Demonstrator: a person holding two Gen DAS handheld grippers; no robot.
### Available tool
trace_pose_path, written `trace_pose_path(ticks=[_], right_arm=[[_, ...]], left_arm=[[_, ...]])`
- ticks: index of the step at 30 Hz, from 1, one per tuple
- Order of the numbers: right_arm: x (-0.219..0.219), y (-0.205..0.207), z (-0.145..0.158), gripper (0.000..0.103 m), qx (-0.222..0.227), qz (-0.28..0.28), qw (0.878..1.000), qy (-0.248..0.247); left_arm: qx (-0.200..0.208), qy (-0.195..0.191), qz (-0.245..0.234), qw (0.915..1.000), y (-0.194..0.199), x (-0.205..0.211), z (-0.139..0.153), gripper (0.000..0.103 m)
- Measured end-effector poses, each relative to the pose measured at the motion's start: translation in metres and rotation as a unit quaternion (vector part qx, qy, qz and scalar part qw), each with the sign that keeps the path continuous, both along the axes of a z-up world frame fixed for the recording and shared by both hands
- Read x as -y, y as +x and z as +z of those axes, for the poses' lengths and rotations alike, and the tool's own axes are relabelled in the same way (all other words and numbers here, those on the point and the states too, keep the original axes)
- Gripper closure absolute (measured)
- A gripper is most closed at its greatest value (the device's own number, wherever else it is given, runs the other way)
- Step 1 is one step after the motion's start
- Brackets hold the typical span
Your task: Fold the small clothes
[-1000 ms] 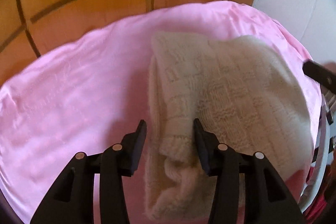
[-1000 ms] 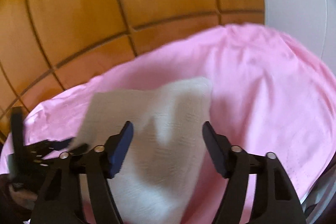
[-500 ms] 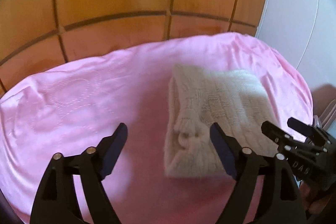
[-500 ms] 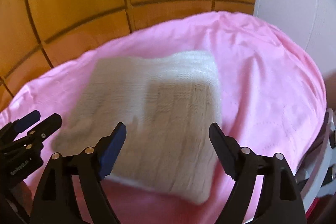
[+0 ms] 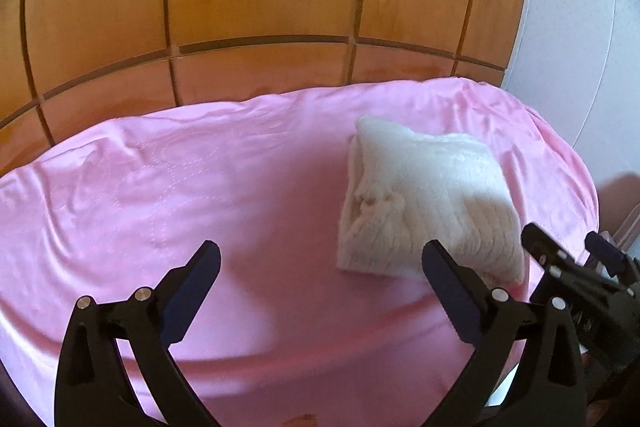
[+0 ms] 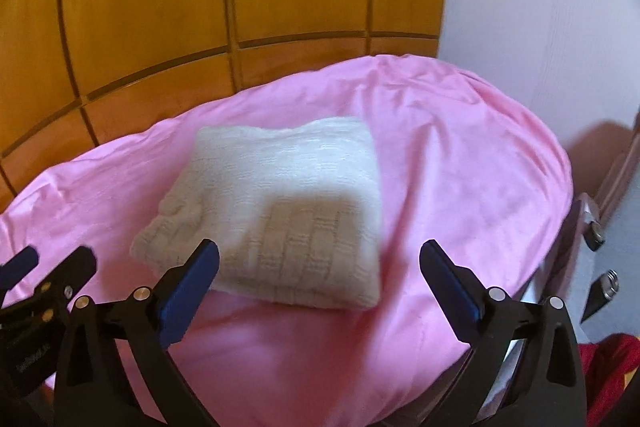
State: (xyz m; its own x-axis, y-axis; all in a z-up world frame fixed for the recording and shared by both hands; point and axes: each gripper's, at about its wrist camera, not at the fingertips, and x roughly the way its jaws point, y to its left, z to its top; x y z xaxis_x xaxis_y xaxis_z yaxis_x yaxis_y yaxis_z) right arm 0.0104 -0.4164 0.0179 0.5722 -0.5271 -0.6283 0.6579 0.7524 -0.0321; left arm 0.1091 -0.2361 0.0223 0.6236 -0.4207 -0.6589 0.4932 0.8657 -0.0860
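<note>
Left wrist view shows the left gripper [image 5: 320, 267] above a pink bedsheet [image 5: 200, 187], its two black fingers spreading wide with nothing between them. The task's thing, a cream knitted garment [image 5: 424, 203], lies folded into a thick, roughly square bundle on the sheet, ahead and to the right of this gripper, free of both tools. Right wrist view shows the right gripper [image 6: 320, 267] with its jaws also opening and empty, and the same bundle resting just beyond and slightly left of its fingertips. Each tool appears at the edge of the other's view. From here the fold looks finished, so the main risk is disturbing it: a finger sweeping low could snag the loose knit and drag a layer open. The bundle sits near the right side of the bed, so a nudge that way could slide it toward the edge. The uneven left side, where a ribbed cuff or hem bunches out, may spring loose by itself, since thick yarn resists holding a crease. The garment is soft and fuzzy, with a woven block pattern of raised ribs on top and rounded, padded corners. The sheet is smooth and faintly glossy, lightly wrinkled, with a stitched dotted motif. Behind the bed stands a glossy orange-brown wooden headboard [image 6: 200, 7] divided into panels by dark grooves, beside a pale wall [image 6: 540, 7].
</note>
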Motion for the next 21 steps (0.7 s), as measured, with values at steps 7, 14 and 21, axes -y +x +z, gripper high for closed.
trace_pose_path(ticks=[7,14,21], right_arm=[[-0.009,-0.006,-0.001,0.004,0.0,-0.01,1.0,-0.007],[-0.012,-0.005,-0.008,0.004,-0.008,-0.005,1.0,-0.005],[-0.009,-0.006,-0.009,0.004,-0.006,-0.01,1.0,-0.004]], left_arm=[[0.015,-0.006,0.01,0.9998,-0.009,-0.012,0.006,0.002],[0.025,-0.005,0.018,0.9995,-0.011,-0.017,0.01,0.002],[0.014,-0.004,0.021,0.9997,-0.009,-0.015,0.007,0.002]])
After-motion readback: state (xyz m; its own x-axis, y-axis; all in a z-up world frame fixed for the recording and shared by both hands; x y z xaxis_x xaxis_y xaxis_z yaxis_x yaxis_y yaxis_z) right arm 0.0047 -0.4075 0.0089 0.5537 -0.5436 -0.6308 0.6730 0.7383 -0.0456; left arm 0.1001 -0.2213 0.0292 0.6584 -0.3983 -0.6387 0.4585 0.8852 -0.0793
